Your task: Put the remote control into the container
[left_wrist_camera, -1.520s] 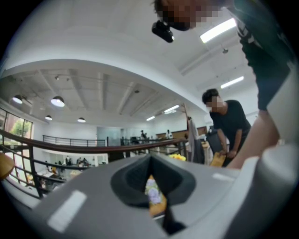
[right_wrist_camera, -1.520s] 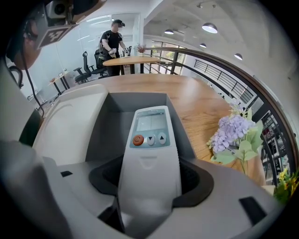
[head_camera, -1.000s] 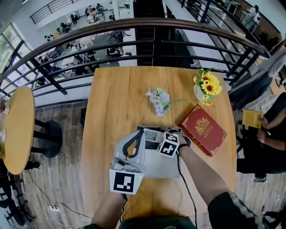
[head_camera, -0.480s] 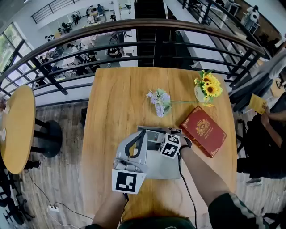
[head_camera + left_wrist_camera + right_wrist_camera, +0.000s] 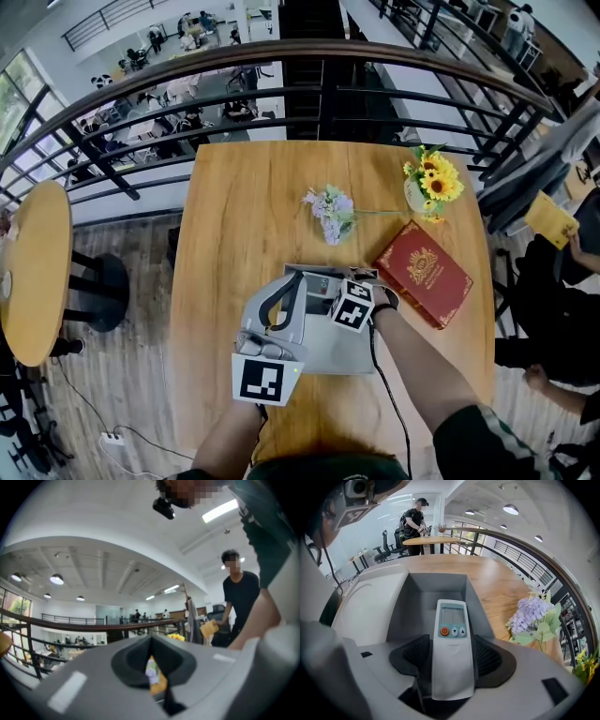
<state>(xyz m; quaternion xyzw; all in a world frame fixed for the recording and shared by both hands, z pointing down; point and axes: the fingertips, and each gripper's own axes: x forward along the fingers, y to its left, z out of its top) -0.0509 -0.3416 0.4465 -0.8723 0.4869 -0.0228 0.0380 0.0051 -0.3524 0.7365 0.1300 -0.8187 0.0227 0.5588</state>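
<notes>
- Right gripper view: my right claw (image 5: 451, 660) is pinching the remote (image 5: 451, 620) by its lower half, button end pointing over the open container (image 5: 433, 588).
- My left claw (image 5: 151, 670) is resting pressed together, gripping nothing, at the container's left side.
- Risk, as I am judging it: letting go while tilted could land the remote on the rim, tipping it out.

White remote control (image 5: 451, 644), grey container (image 5: 423, 603).
Orange button (image 5: 444, 631) on pale body; red book (image 5: 424, 273), gold emblem; honey wood-grain surface (image 5: 244, 216).
</notes>
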